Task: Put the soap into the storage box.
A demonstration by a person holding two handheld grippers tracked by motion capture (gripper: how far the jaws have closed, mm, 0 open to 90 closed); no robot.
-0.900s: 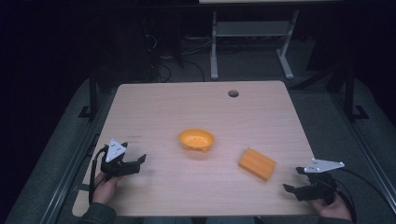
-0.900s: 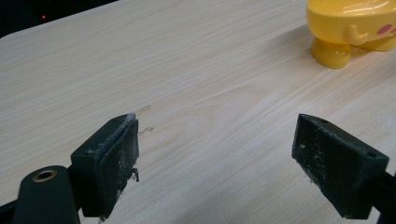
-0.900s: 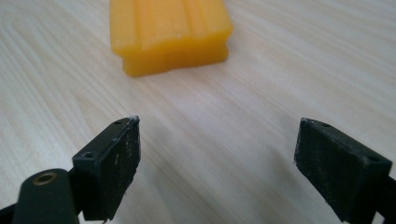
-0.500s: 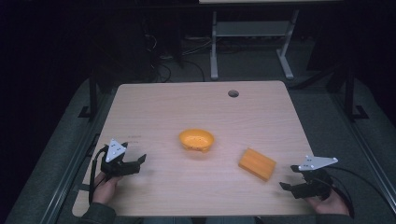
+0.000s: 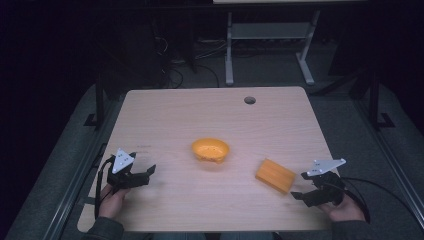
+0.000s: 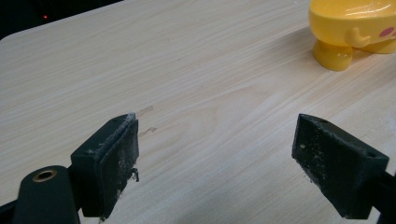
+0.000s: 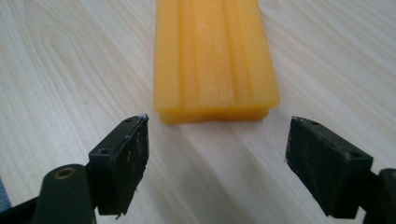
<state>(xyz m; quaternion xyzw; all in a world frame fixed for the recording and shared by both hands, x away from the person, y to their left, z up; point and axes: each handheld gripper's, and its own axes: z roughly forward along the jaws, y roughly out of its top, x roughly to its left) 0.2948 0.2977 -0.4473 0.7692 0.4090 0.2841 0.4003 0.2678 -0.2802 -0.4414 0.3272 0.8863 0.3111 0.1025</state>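
Right hand-held gripper [image 5: 304, 193] sits lower right of high view, jaws spread wide, nothing between them. Block [image 5: 275, 176], the orange slab, lies just up-left of it on the bench [image 5: 200, 107], near but not touching. In the right gripper view the block [image 7: 215, 58] sits dead ahead, upper centre of frame, long axis running straight away from the jaws, near short end facing the gap. Gap looks wider than the block's short side, so a straight push fwd should bracket it; my read, not seen.

Right is much the nearer hand. Left hand-held gripper [image 5: 144, 175] is lower left of high view, well apart from the block, also wide open and empty; in the left gripper view only bare wood lies between its jaws [image 6: 215, 154]. Bowl [image 5: 210, 149], orange, sits mid-frame between the two grippers; the left gripper view has it upper right [image 6: 355, 32], a yellow footed thing.

Vs earlier frames: right gripper has slid left toward the block, closing the gap. Left gripper, bowl, block: no shift I can see.
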